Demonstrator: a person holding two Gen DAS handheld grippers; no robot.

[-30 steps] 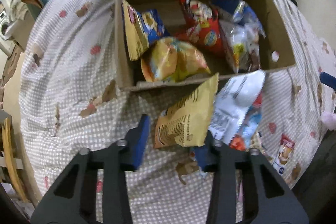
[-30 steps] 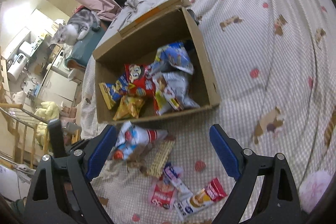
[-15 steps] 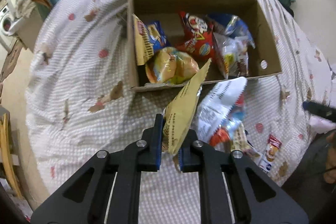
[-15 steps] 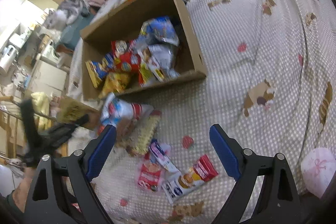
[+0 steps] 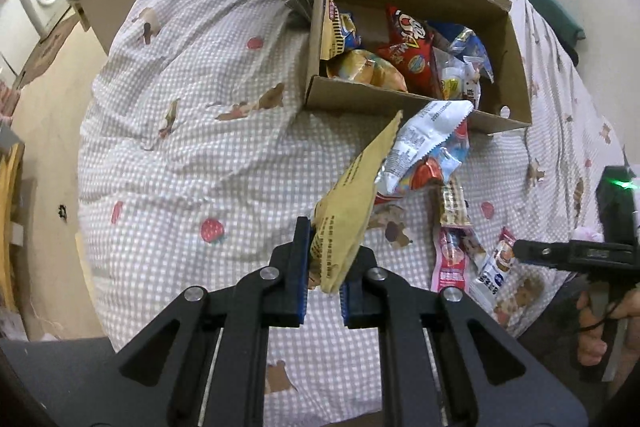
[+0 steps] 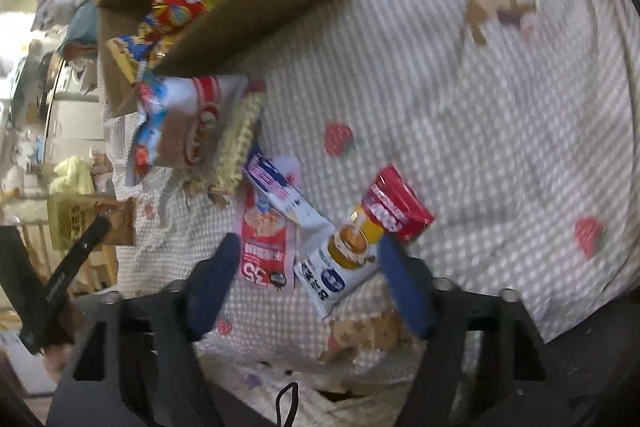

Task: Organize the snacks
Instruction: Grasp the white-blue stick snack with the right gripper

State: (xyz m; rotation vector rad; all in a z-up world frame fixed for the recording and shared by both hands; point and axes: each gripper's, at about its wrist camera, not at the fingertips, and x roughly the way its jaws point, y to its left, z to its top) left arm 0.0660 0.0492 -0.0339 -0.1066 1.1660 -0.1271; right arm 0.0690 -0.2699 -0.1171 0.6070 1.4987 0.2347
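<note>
You've got the left gripper (image 5: 324,277) clamped on the yellow snack bag (image 5: 352,211), lifted off the bed (image 5: 192,147) near the cardboard box (image 5: 516,39), while your right gripper (image 6: 308,279) jaws are closing around the white-and-red packet (image 6: 360,235), not pinching yet.

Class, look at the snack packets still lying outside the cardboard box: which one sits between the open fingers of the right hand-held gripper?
The white-and-red sachet picturing a cup of orange drink. The pink packet and blue-white wrapper lie left of it.
</note>
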